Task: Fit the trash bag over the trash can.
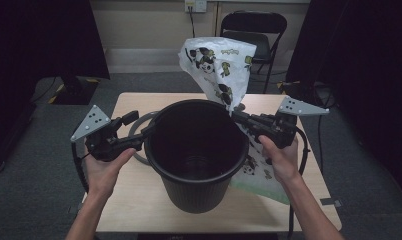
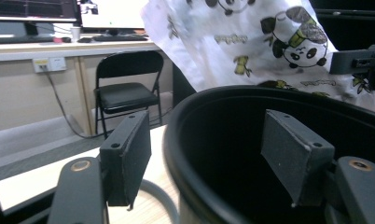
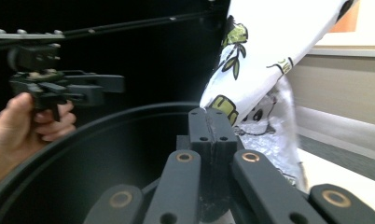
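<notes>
We see our right gripper pinched tight on the panda-print bag at the black bin's rim, the bag rising above it and trailing down outside. Our left gripper gapes wide, straddling the opposite rim: one jaw inside, one outside. The bin stands on the table between both.

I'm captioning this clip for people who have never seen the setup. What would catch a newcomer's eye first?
First, the big black bin standing mid-table, with a white panda-print bag rising behind its far rim. The right tongs are shut on the bag's edge at the rim; the left tongs are open, astride the bin's near rim. A folding chair stands beyond the table.
</notes>
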